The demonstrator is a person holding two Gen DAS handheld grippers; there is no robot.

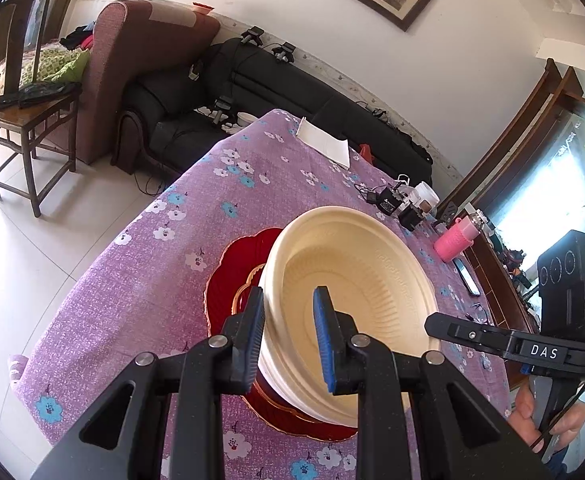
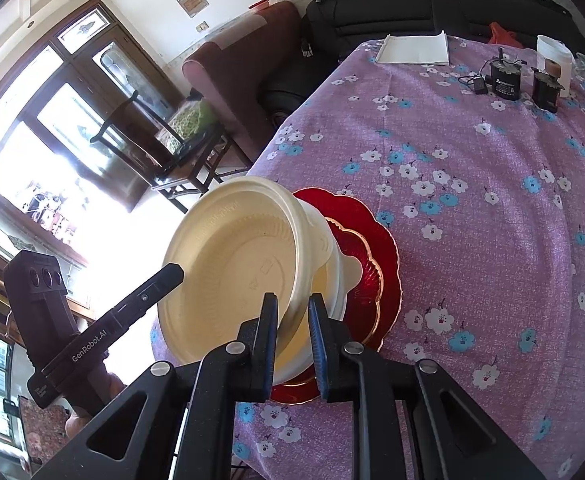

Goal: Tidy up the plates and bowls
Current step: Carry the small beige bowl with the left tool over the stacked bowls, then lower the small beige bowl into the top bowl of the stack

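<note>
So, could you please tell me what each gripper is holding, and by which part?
Both grip the cream bowl by its rim: left gripper on one side, right gripper on the opposite side.

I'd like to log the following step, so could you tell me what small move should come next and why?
Probably lower and level the cream bowl: both grippers, left and right, pinch its rim, and it hangs tilted over the bowl on the red plate, not nested.

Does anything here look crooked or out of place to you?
Yes: the cream plastic bowl tilts steeply above another cream bowl on the red scalloped glass plate, instead of nesting flat. The left gripper and right gripper both pinch its rim.
</note>
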